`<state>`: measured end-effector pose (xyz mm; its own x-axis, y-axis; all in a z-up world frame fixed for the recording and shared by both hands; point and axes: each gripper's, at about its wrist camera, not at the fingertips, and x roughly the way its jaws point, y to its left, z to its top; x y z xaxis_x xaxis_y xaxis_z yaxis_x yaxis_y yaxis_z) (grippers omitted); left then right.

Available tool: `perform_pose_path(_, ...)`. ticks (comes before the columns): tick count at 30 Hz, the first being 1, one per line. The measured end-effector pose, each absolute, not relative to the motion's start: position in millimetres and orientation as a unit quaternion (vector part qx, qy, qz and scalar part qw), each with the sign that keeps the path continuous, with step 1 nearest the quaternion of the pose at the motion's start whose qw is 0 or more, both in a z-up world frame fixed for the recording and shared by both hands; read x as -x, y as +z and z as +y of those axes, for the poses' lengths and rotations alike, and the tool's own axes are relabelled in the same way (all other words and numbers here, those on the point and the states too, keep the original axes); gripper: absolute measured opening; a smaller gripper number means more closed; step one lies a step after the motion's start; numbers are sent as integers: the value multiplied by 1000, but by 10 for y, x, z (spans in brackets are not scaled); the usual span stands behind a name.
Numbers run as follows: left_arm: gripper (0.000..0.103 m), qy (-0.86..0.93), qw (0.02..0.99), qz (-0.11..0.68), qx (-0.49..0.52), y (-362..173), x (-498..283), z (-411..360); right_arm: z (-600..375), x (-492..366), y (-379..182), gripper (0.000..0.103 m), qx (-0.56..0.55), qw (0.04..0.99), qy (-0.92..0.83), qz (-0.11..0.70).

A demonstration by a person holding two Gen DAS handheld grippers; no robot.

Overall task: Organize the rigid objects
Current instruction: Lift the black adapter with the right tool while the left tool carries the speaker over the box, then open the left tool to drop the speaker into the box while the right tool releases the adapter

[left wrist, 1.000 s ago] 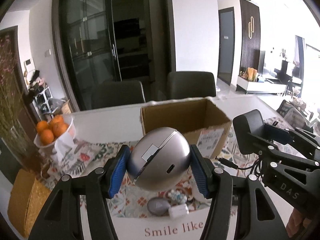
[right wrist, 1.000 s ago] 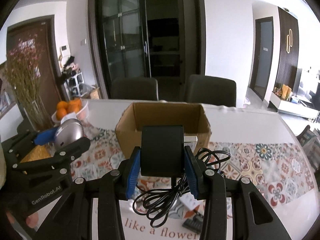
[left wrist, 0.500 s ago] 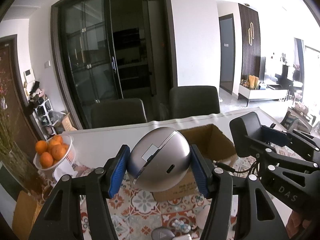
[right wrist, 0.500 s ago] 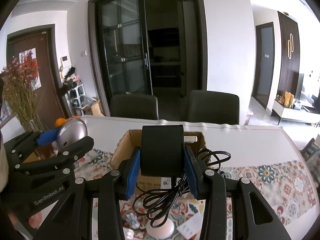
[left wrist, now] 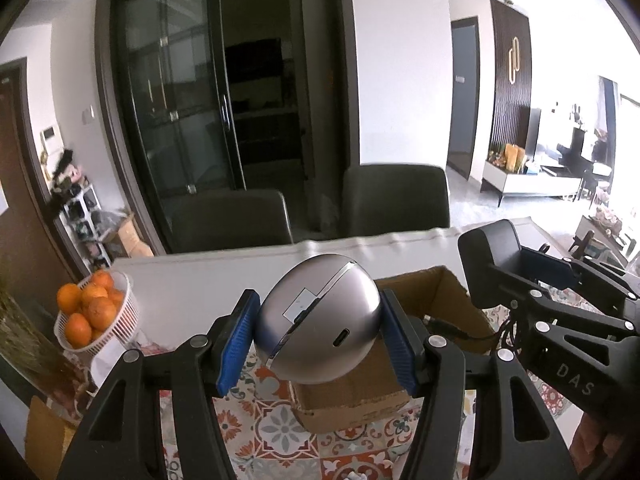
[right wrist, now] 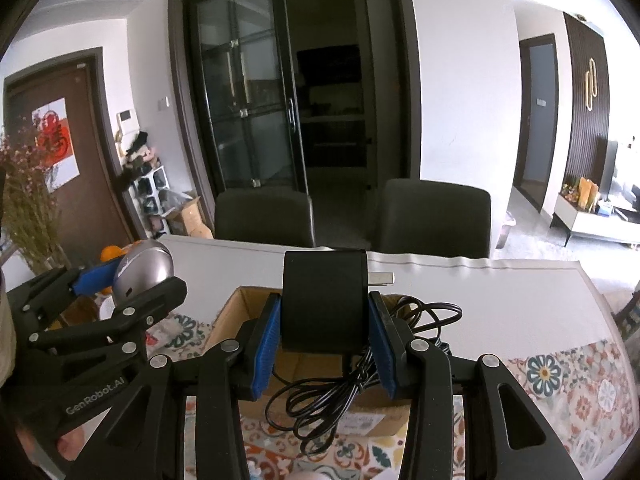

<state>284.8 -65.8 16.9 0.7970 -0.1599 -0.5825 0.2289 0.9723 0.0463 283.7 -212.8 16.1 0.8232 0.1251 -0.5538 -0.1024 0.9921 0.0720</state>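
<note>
My left gripper point(left wrist: 318, 334) is shut on a silver computer mouse point(left wrist: 316, 320), held in the air in front of an open cardboard box point(left wrist: 436, 308) on the table. My right gripper point(right wrist: 325, 338) is shut on a black power adapter point(right wrist: 324, 300) whose coiled black cable point(right wrist: 340, 396) hangs below it, just above the near side of the same box point(right wrist: 244, 312). In the right wrist view the left gripper point(right wrist: 120, 292) with the mouse point(right wrist: 142, 270) is at the left. In the left wrist view the right gripper point(left wrist: 532, 280) with the adapter point(left wrist: 486, 264) is at the right.
A white basket of oranges point(left wrist: 94, 312) stands at the table's left. A patterned runner point(right wrist: 568, 384) covers the near table. Two dark chairs point(right wrist: 434, 216) stand behind the far edge. Dried flowers point(right wrist: 24, 204) are at the far left.
Both grippers have risen with their objects and the views tilted up. The box now sits lower in both views, closer under the grippers.
</note>
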Motion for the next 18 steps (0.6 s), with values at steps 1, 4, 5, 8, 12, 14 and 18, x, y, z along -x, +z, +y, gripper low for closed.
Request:
perform_pose_path(1, 59, -103, 944, 308, -55, 144, -2901, -667, -2135, -2904, 143, 42, -18, 952, 60, 299)
perform_pose_path(4, 59, -101, 938, 327, -48, 67, -3040, -694, -2174, -3072, 99, 42, -28, 947, 62, 314)
perform_pose_path(5, 59, -102, 937, 332, -46, 53, -3069, -706, -2190, -3133, 68, 42, -33, 944, 62, 322)
perform_pose_path(8, 59, -109, 927, 357, -40, -45, -3194, -737, -2250, -3274, -49, 42, -45, 936, 62, 344)
perform_pose_path(12, 59, -115, 915, 386, -35, -185, -3335, -792, -2298, -3434, -198, 42, -55, 926, 68, 368)
perform_pose_path(14, 59, -115, 909, 398, -38, -254, -3405, -819, -2313, -3520, -281, 42, -54, 919, 70, 384)
perform_pose_path(18, 59, -115, 900, 419, -39, -383, -3521, -849, -2340, -3607, -423, 42, -54, 912, 69, 400)
